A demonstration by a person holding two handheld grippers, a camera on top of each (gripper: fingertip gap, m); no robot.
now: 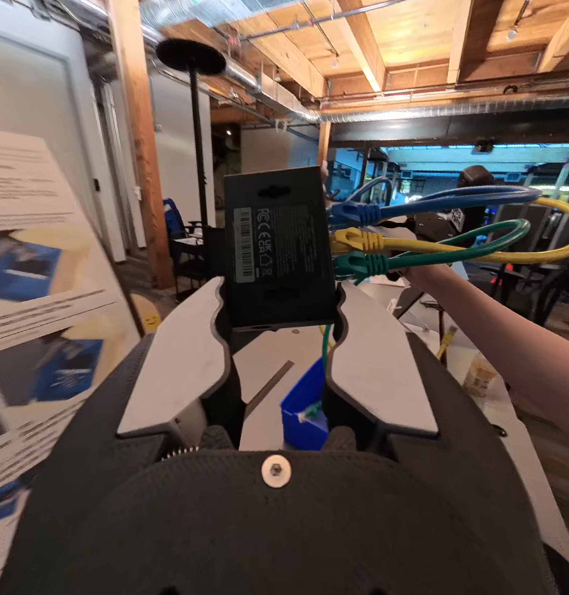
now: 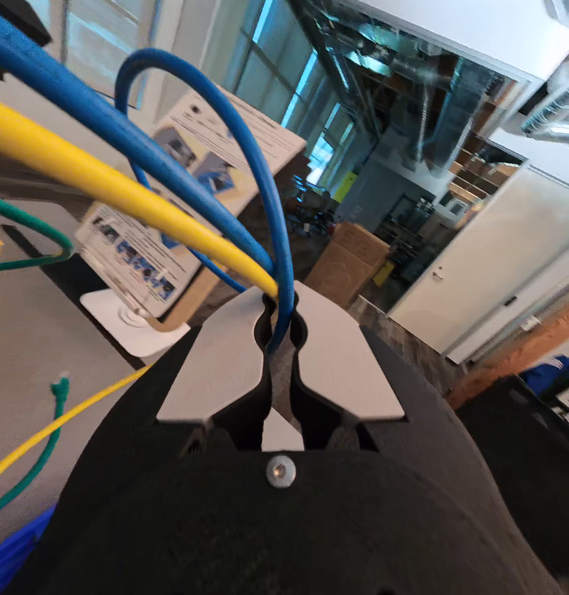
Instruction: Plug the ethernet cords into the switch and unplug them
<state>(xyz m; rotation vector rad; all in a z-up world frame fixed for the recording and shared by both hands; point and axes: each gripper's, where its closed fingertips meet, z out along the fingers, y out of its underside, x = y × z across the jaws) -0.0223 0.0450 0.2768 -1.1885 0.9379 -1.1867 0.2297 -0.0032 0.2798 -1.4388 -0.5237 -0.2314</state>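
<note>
Gripping the black switch [image 1: 278,248] aloft, label side to the camera, left gripper [image 1: 278,302] jaws closed on its sides, with blue [image 1: 360,212], yellow [image 1: 357,241] and green [image 1: 360,264] cords plugged in at right, right gripper [image 2: 280,301] jaws pinched, seemingly, on 2 cords, blue and yellow.

surface: white table [image 2: 25,338] | on it: blue bin [image 1: 304,421], sign stand [image 2: 131,322], loose green cord end [image 2: 60,391]

The matt black plastic box-shaped switch [image 1: 278,248] carries a paper label; blue [image 1: 437,203], yellow [image 1: 437,247] and green [image 1: 437,259] rubbery cords look smooth, under rough wooden ceiling beams [image 1: 357,42].
</note>
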